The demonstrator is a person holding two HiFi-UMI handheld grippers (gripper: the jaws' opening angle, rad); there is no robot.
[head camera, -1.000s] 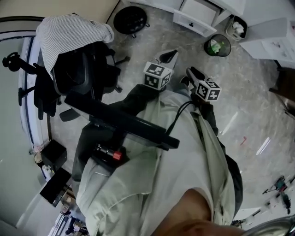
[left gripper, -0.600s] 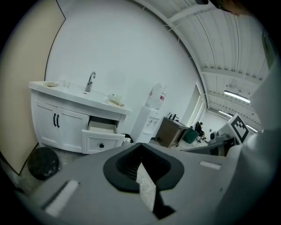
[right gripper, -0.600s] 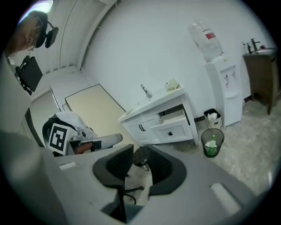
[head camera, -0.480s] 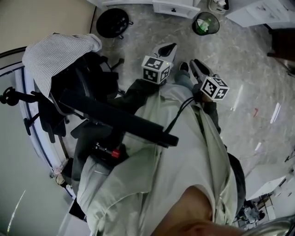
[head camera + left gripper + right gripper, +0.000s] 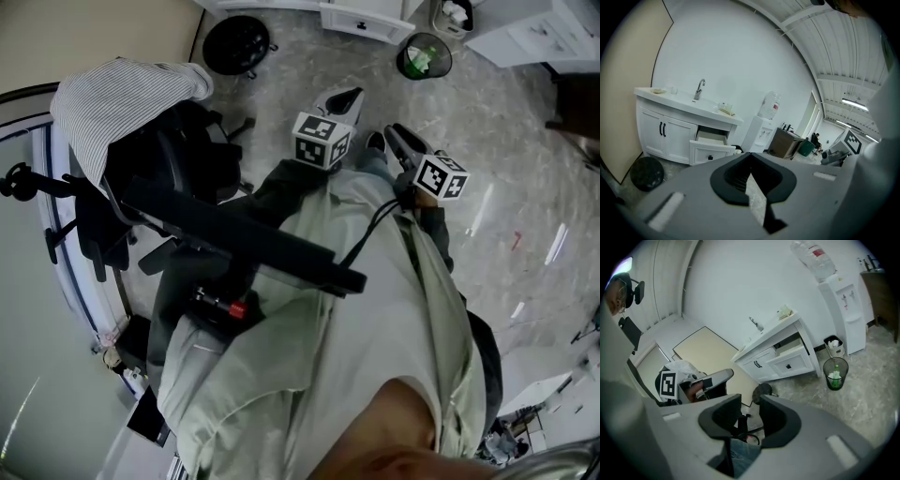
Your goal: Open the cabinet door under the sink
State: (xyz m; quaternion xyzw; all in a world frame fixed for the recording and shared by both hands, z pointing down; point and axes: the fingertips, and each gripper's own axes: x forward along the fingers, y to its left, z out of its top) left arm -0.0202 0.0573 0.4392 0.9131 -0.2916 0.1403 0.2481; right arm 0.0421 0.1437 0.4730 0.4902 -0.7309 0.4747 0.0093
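Head view shifts little — right gripper (image 5: 394,133) opening, empty; left gripper (image 5: 347,96) closed; cabinet door (image 5: 675,138) well apart, unapproached.

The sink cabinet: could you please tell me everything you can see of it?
The sink cabinet is white and stands against the white wall. Its countertop carries a metal faucet. Both doors, with black handles, are closed; right of them the upper drawer is pulled open above a shut lower drawer.

Office-like test room: sink cabinet (image 5: 665,133), water dispenser (image 5: 758,132), office chair (image 5: 164,155), waste bin (image 5: 424,56).
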